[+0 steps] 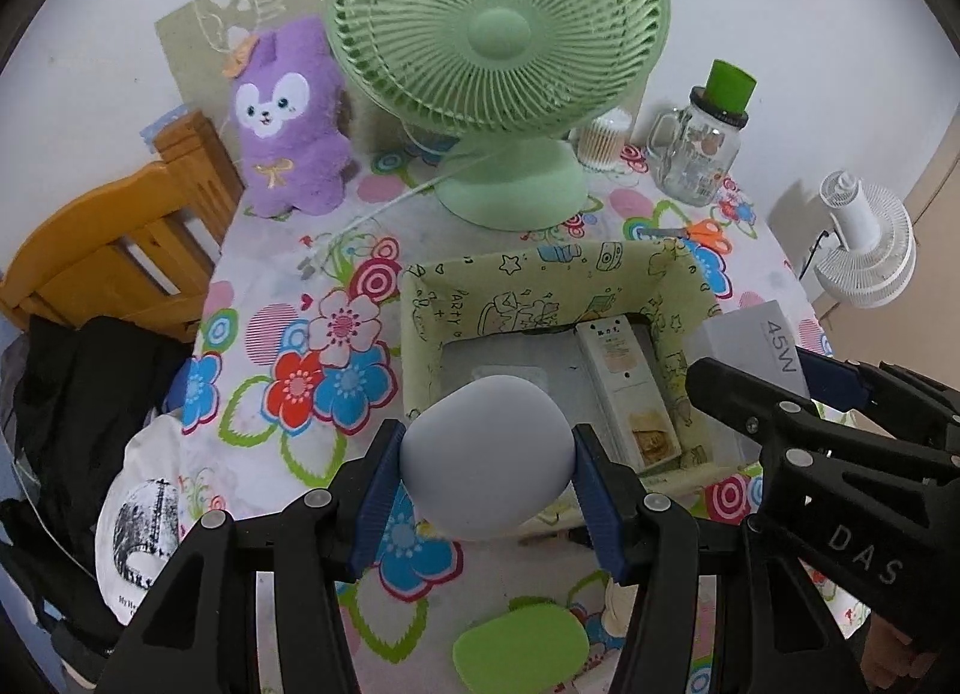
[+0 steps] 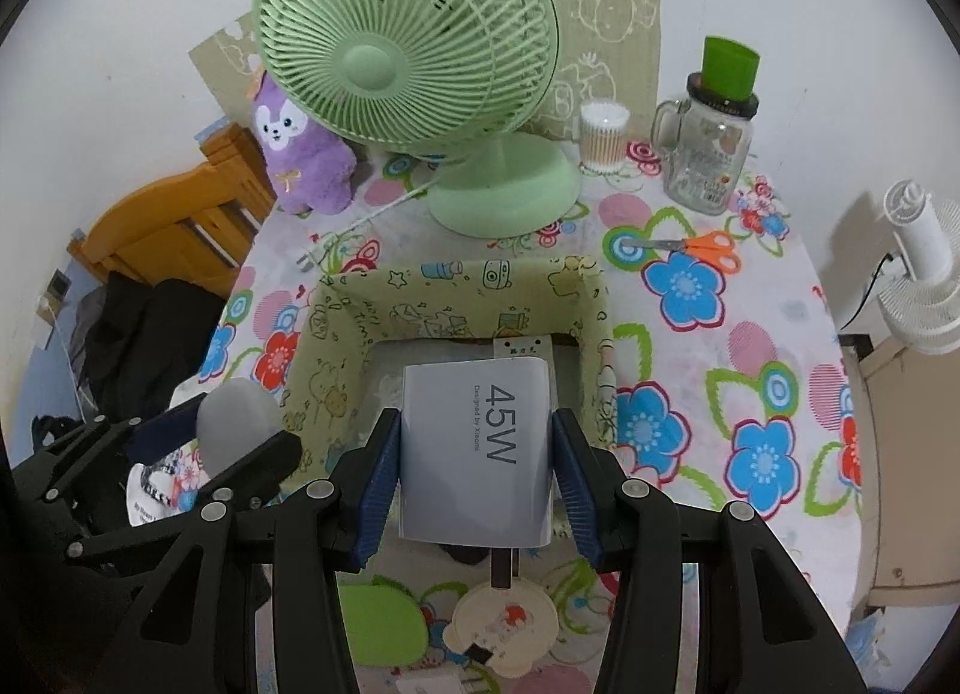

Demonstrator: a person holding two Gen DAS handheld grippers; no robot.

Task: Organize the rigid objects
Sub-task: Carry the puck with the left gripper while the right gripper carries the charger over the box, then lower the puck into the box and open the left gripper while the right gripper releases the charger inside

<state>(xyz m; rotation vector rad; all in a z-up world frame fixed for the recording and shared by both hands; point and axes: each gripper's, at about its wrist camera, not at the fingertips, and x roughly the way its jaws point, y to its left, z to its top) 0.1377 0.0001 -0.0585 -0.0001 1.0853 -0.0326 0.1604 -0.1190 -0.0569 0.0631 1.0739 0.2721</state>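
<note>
Your left gripper [image 1: 487, 475] is clamped on a smooth grey egg-shaped object [image 1: 486, 457], both blue pads pressed against its sides, held over the near left corner of the fabric storage box [image 1: 528, 280]. Your right gripper [image 2: 477, 457] is clamped on a white charger box [image 2: 477, 448]; its face reads "45W" and, in small print, "Designed by Xiaomi". It hangs over the near edge of the same storage box. In the left wrist view the right gripper's black frame shows the letters "DAS".

The storage box sits near the middle of the flowered tablecloth [image 2: 750, 346]; its green lining carries cartoon doodles and the word "PARTY". Inside, along its right wall, lies a long white remote-like item [image 1: 624, 388] whose printing is too small to read.

Toward the far edge of the table stand a green desk fan [image 1: 498, 52], a purple plush toy [image 1: 288, 124] at the far left corner, a tub of cotton swabs [image 2: 603, 136] and a glass mug-jar with a green cap [image 2: 708, 148]. Orange-handled scissors [image 2: 702, 247] lie just beyond the box's far right corner.
</note>
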